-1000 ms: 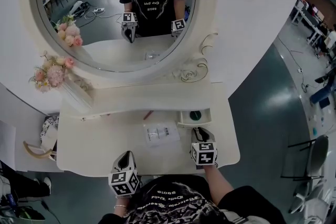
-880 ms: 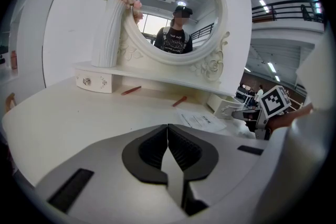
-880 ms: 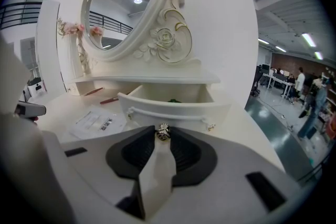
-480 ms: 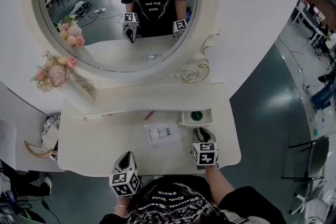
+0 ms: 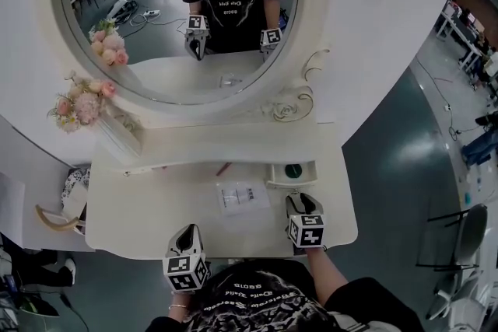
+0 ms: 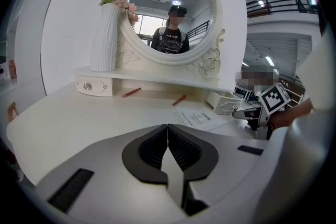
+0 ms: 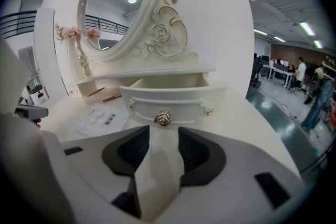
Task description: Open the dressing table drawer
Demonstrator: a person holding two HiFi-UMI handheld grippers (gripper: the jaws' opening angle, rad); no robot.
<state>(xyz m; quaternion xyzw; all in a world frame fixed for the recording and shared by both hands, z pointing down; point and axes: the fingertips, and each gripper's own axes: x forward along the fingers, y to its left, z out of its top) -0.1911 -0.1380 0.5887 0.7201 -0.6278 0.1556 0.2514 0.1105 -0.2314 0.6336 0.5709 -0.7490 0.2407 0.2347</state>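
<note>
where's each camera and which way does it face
Head view: on the person's head, looking steeply down on the dressing table; left gripper, right gripper, forearms show.
Left gripper view: on the left gripper, facing across the table to the mirror; its shut jaws show.
Right gripper view: on the right gripper, facing the open drawer; its jaws opening, nothing between.
All share the drawer and paper.

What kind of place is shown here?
Probably a large work hall or lab, not a home: the cream dressing table with its oval ornate mirror stands on a grey polished floor, with work tables and people beyond and a railed upper gallery.
</note>
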